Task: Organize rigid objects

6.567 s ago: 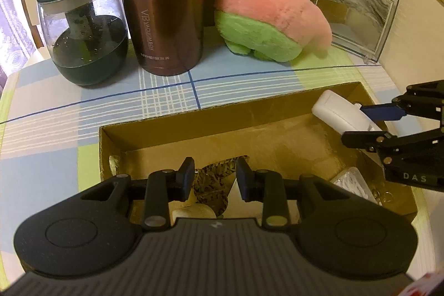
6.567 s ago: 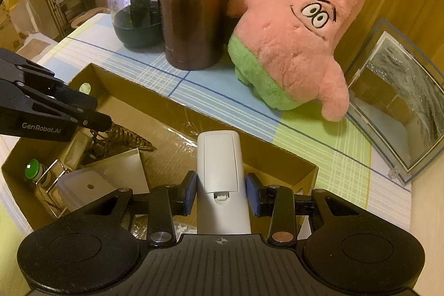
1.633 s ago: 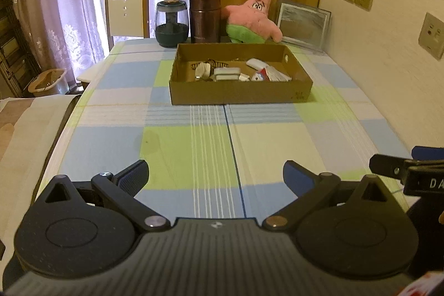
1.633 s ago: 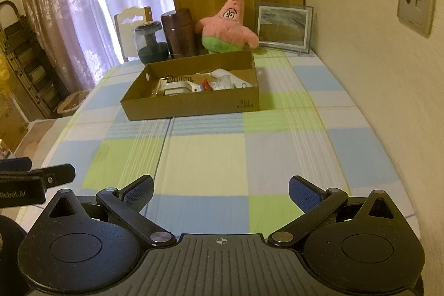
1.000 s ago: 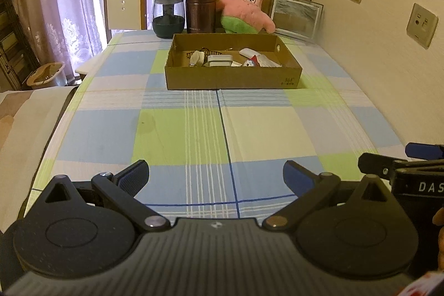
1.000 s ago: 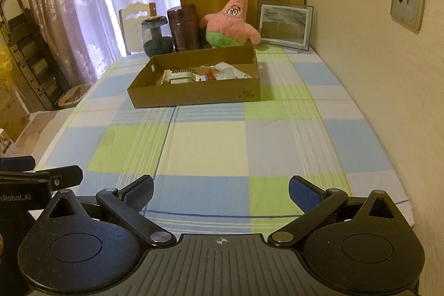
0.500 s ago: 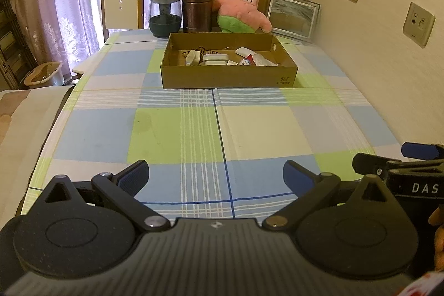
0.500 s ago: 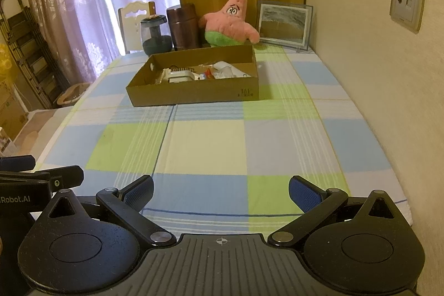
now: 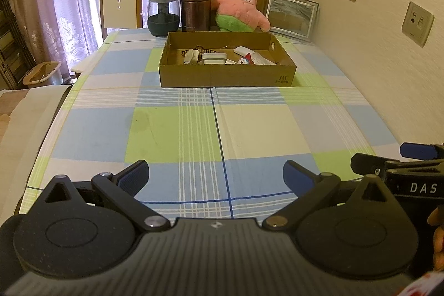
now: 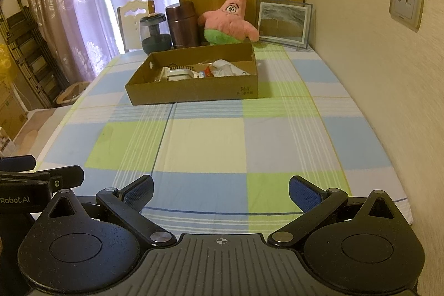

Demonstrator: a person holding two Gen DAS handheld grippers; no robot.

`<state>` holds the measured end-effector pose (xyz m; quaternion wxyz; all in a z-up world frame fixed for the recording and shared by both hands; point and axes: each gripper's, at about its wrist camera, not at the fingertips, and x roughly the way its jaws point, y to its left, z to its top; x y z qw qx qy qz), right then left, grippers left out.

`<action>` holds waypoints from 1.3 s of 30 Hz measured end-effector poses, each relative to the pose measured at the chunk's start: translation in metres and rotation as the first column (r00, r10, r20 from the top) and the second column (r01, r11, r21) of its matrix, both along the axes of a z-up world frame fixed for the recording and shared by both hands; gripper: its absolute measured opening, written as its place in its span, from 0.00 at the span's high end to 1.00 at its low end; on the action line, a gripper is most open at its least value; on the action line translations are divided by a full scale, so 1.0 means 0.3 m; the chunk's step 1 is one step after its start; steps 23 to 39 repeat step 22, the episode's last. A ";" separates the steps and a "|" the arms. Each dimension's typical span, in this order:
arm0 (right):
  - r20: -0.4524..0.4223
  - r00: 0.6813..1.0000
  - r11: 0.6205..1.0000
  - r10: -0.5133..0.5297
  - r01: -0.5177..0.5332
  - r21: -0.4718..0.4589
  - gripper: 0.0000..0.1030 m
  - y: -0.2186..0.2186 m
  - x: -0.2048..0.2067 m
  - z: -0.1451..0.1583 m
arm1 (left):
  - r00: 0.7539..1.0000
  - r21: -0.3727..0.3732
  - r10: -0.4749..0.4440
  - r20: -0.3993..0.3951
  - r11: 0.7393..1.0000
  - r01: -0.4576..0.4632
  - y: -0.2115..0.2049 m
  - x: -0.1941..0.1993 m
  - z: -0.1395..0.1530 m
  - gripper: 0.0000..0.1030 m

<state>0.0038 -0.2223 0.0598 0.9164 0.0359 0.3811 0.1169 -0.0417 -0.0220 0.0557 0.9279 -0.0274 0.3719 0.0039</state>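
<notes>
Left wrist view: both grippers (image 9: 216,176) (image 10: 220,190) gape empty at frame bottom; cardboard box (image 9: 226,78) upper centre risks being left unsorted.

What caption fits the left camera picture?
Open left gripper faces a cardboard box of small items.

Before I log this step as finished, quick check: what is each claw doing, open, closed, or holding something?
Left claw: open, holding nothing.
Right claw: open, holding nothing.
</notes>
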 end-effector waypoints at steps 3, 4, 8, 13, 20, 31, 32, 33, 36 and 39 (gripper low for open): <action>-0.001 1.000 1.000 0.000 0.000 -0.001 0.02 0.000 0.000 -0.001 | 1.000 -0.006 0.000 -0.007 1.000 0.000 -0.002 0.000 -0.007 0.02; -0.002 1.000 1.000 0.000 0.000 -0.002 0.02 0.000 0.000 -0.001 | 1.000 -0.007 0.001 -0.008 1.000 -0.001 -0.004 0.000 -0.009 0.02; -0.001 1.000 1.000 0.000 0.000 -0.001 0.02 0.000 0.000 -0.001 | 1.000 -0.010 0.000 -0.011 1.000 0.000 -0.003 0.000 -0.015 0.02; -0.001 1.000 1.000 0.000 0.000 -0.002 0.02 0.000 0.000 -0.002 | 1.000 -0.014 -0.002 -0.012 1.000 0.002 0.001 0.002 -0.019 0.02; -0.001 1.000 1.000 -0.001 0.001 -0.002 0.02 0.002 0.000 -0.001 | 1.000 -0.021 0.004 -0.005 1.000 -0.004 0.003 0.000 -0.026 0.02; 0.000 1.000 1.000 0.000 0.000 -0.002 0.02 0.002 0.000 -0.001 | 1.000 -0.026 0.006 -0.007 1.000 -0.006 0.004 0.001 -0.027 0.02; 0.000 1.000 1.000 0.000 0.000 -0.002 0.02 0.002 0.000 -0.001 | 1.000 -0.026 0.006 -0.007 1.000 -0.006 0.004 0.001 -0.027 0.02; 0.000 1.000 1.000 0.000 0.000 -0.002 0.02 0.002 0.000 -0.001 | 1.000 -0.026 0.006 -0.007 1.000 -0.006 0.004 0.001 -0.027 0.02; 0.000 1.000 1.000 0.000 0.000 -0.002 0.02 0.002 0.000 -0.001 | 1.000 -0.026 0.006 -0.007 1.000 -0.006 0.004 0.001 -0.027 0.02; 0.000 1.000 1.000 0.000 0.000 -0.002 0.02 0.002 0.000 -0.001 | 1.000 -0.026 0.006 -0.007 1.000 -0.006 0.004 0.001 -0.027 0.02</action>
